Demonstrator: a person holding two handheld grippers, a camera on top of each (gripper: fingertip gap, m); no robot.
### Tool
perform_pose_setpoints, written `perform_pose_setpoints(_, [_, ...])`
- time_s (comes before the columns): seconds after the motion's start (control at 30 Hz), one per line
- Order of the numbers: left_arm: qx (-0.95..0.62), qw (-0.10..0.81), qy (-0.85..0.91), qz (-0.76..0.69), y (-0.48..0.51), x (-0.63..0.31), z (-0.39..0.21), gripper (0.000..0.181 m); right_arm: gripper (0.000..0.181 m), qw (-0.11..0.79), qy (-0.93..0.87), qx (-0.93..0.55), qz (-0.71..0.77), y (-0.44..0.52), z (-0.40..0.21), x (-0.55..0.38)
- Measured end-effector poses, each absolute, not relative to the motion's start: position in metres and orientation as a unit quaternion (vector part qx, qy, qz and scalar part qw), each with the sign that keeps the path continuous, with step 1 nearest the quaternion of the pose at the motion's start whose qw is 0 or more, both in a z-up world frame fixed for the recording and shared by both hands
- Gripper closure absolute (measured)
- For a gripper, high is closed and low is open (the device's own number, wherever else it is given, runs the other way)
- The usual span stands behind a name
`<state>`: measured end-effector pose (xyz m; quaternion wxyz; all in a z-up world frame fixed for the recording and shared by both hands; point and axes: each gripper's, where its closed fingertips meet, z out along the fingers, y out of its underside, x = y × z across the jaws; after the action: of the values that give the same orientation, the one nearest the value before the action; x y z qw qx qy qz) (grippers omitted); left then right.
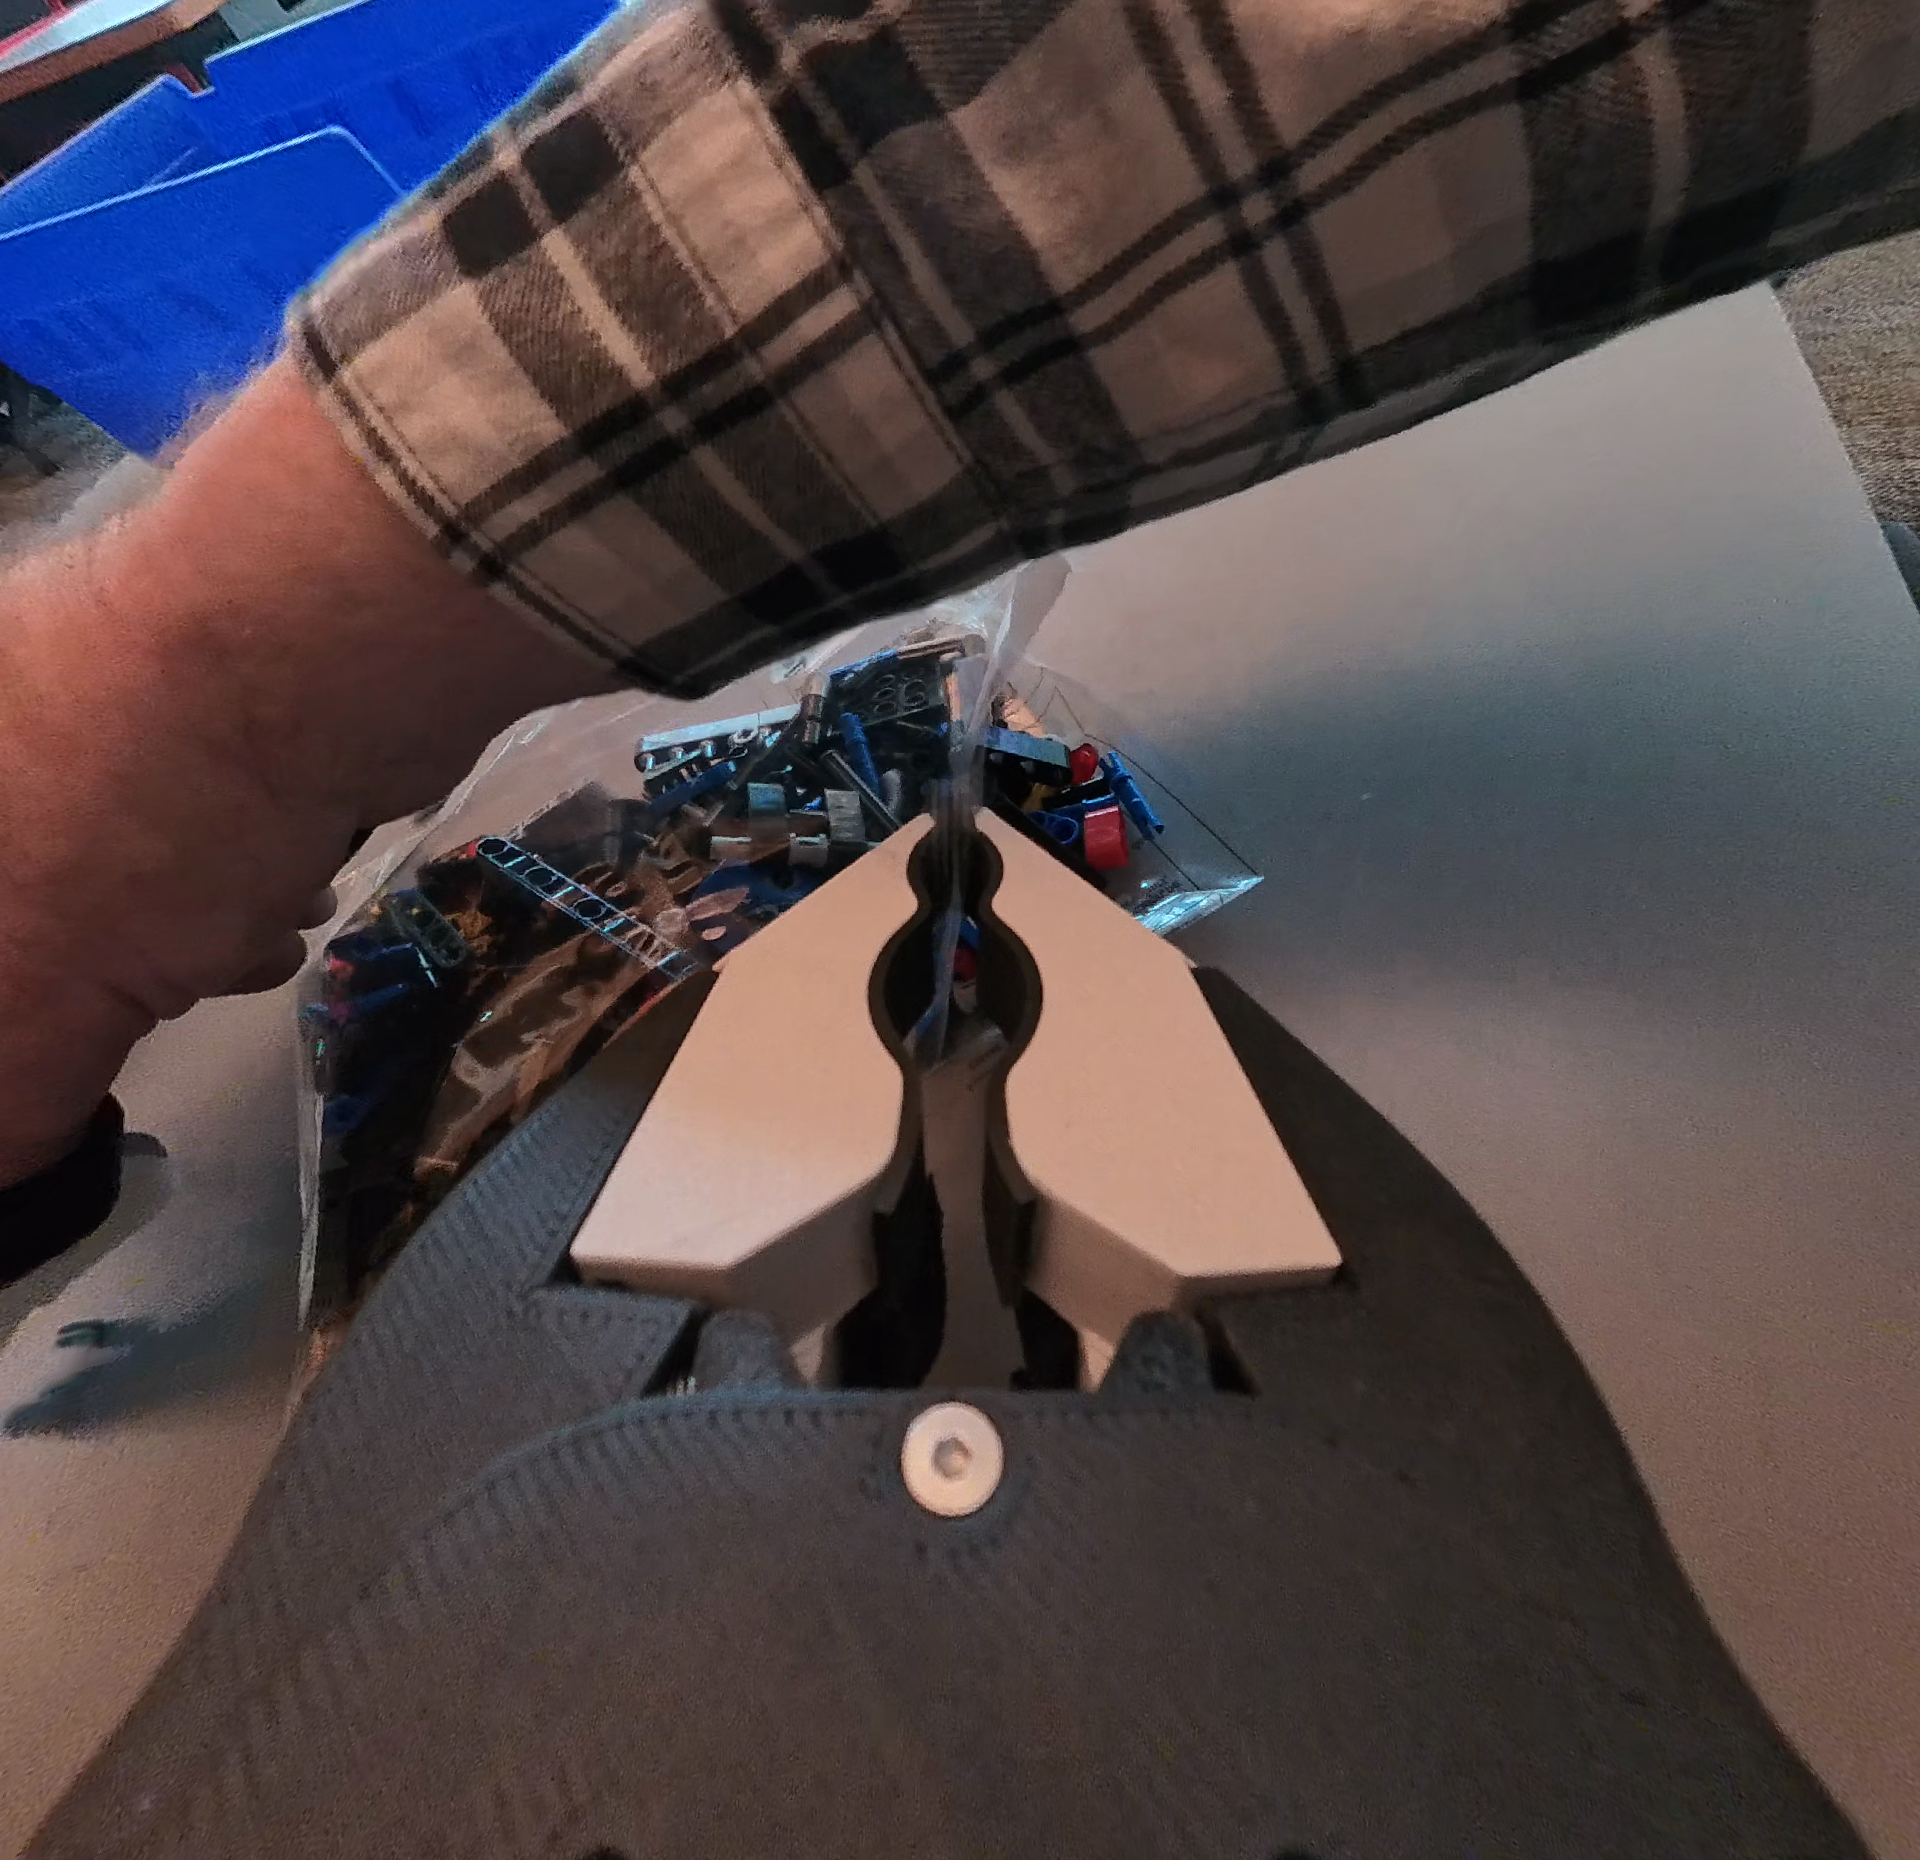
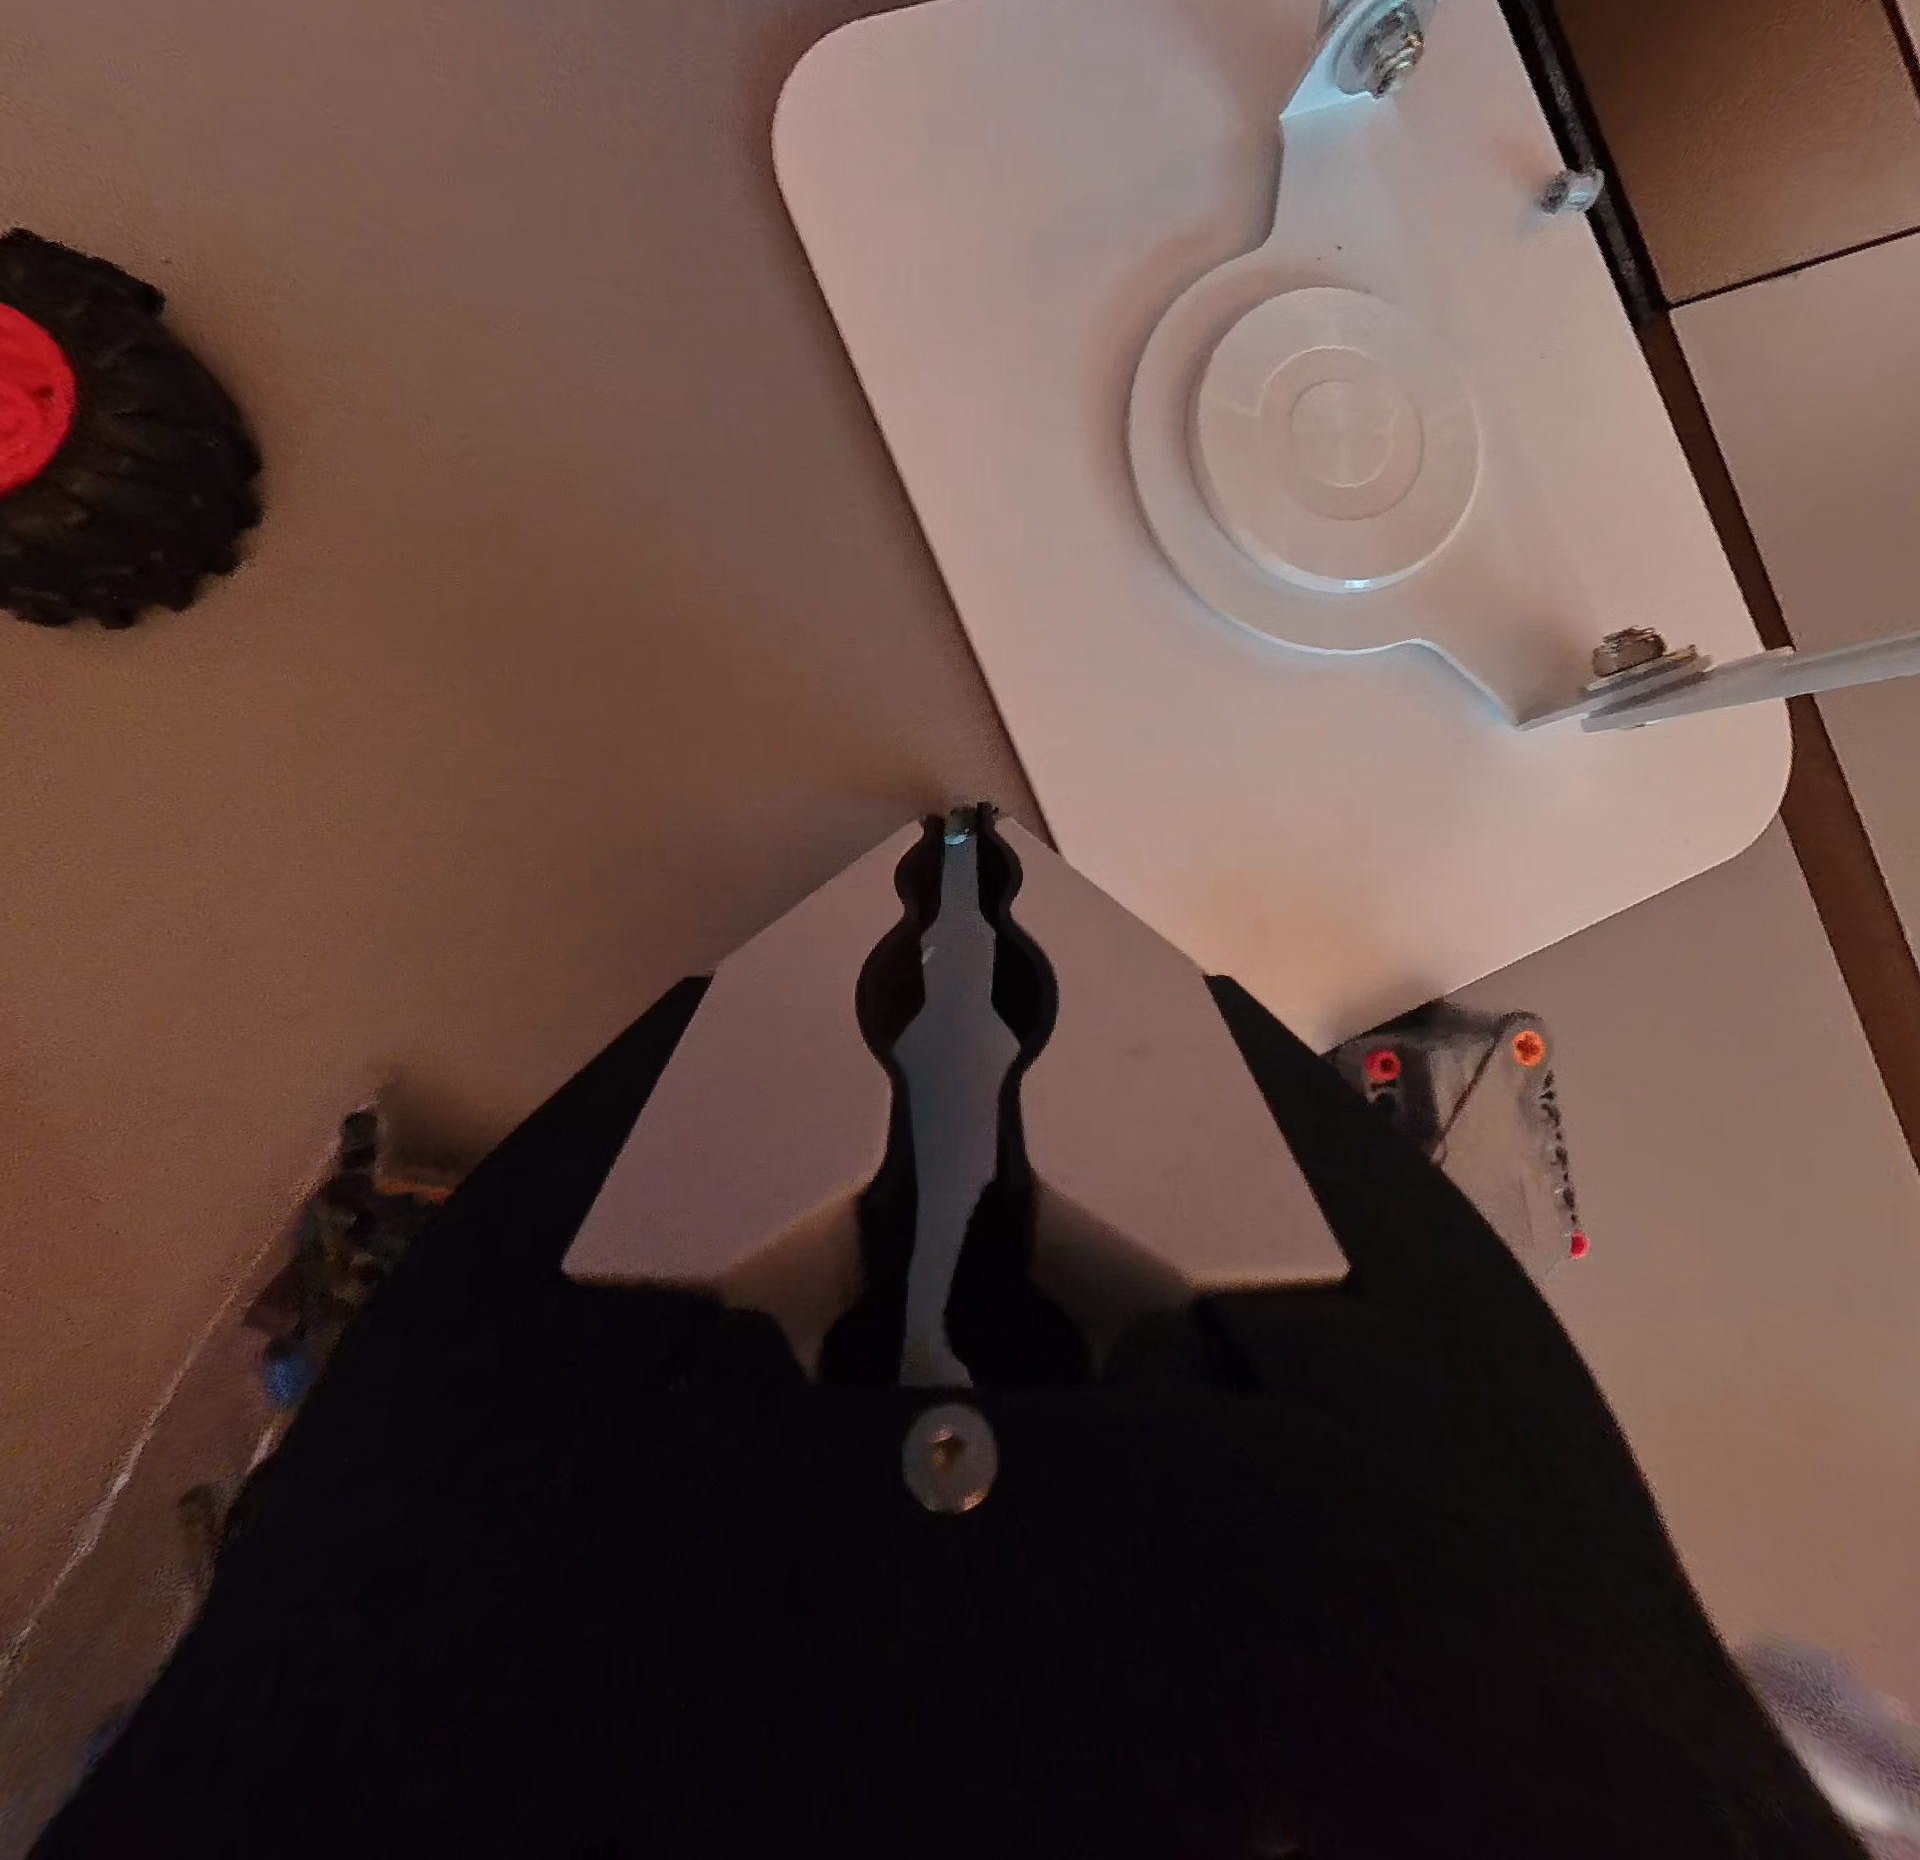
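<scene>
left gripper (image 1: 951,823) jaws pinch clear bag (image 1: 727,854) film.

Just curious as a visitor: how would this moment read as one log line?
left tool: shut on clear bag of building bricks | right tool: shut on small grey piece | white table

two clear bags (image 1: 727,875) of bricks

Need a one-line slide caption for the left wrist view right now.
Left gripper shut on clear bag of building-toy parts on white table, plaid-sleeved arm crossing above.
</scene>
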<state>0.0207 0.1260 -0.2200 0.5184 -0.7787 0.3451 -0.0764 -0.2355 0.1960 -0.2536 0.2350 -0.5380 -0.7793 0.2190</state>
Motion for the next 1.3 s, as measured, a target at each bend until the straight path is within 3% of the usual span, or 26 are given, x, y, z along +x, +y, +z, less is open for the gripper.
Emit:
perform_pose_setpoints(0.23, [-0.785, 0.53, 0.309, -0.083, 0.131, 0.012, -0.215, 0.181, 0.177, 0.267, -0.788, -0.502, 0.238, 0.165, -0.181, -0.179])
perform_pose_setpoints(0.47, [-0.782, 0.573, 0.208, -0.127, 0.14, -0.013, -0.193, 0.181, 0.177, 0.299, -0.758, -0.502, 0.289, 0.145, -0.099, -0.033])
perform_pose_setpoints(0.7, [-0.778, 0.581, 0.202, -0.129, 0.141, -0.014, -0.191, 0.181, 0.176, 0.239, -0.776, -0.546, 0.207, 0.152, -0.188, 0.02])
perform_pose_setpoints(0.77, [-0.777, 0.582, 0.201, -0.131, 0.141, -0.014, -0.19, 0.181, 0.158, 0.23, -0.77, -0.561, 0.196, 0.158, -0.204, 0.019])
perform_pose_setpoints(0.93, [-0.777, 0.578, 0.208, -0.137, 0.14, -0.012, -0.191, 0.181, 0.163, 0.239, -0.761, -0.562, 0.218, 0.171, -0.179, 0.022])
perform_pose_setpoints(1.07, [-0.782, 0.557, 0.243, -0.139, 0.136, -0.001, -0.199, 0.181, 0.174, 0.315, -0.715, -0.58, 0.231, 0.217, -0.144, -0.003])
perform_pose_setpoints(1.17, [-0.781, 0.551, 0.264, -0.133, 0.134, 0.005, -0.202, 0.181, 0.165, 0.298, -0.713, -0.604, 0.196, 0.254, -0.172, -0.035])
perform_pose_setpoints(1.3, [-0.778, 0.554, 0.261, -0.138, 0.133, 0.004, -0.2, 0.181, 0.165, 0.252, -0.714, -0.631, 0.171, 0.282, -0.225, -0.071])
